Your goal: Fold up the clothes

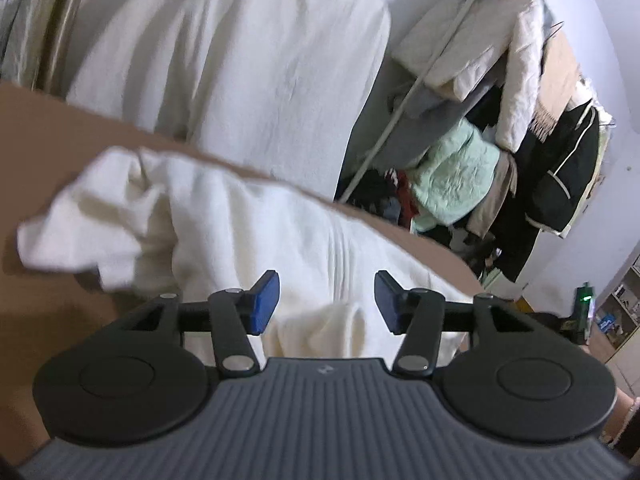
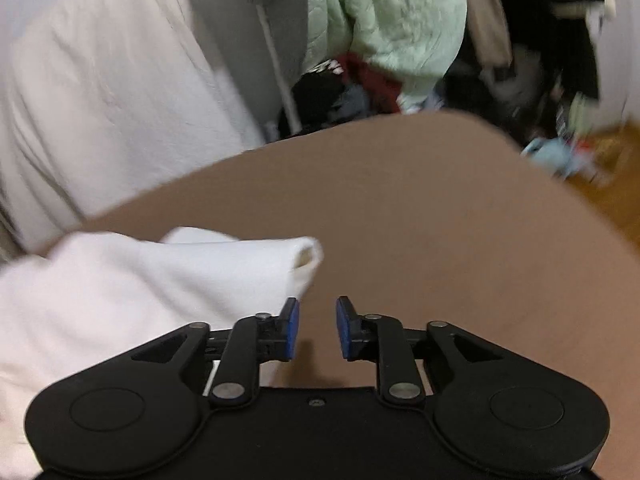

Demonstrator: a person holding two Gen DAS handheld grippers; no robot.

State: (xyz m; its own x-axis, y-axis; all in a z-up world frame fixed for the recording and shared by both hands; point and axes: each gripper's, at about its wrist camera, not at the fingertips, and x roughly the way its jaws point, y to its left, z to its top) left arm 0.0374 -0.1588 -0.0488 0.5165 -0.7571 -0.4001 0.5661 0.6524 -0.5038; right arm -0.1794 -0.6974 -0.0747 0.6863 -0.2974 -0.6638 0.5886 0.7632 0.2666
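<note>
A white, fleecy garment [image 1: 224,232] lies rumpled on a brown table [image 1: 36,128]. In the left wrist view a sleeve end [image 1: 68,232] sticks out to the left. My left gripper [image 1: 327,300] is open just above the garment's near part, nothing between its blue pads. In the right wrist view the same garment [image 2: 132,280] lies at the left, with a sleeve cuff [image 2: 306,254] pointing right. My right gripper [image 2: 317,326] is open and empty over bare table, just right of the cuff.
A large white cushion or bedding [image 1: 240,52] stands behind the table. A rack piled with coats and a mint quilted jacket [image 1: 456,172] fills the back right. Bare brown tabletop [image 2: 440,220] stretches to the right. A shelf [image 1: 620,312] stands at far right.
</note>
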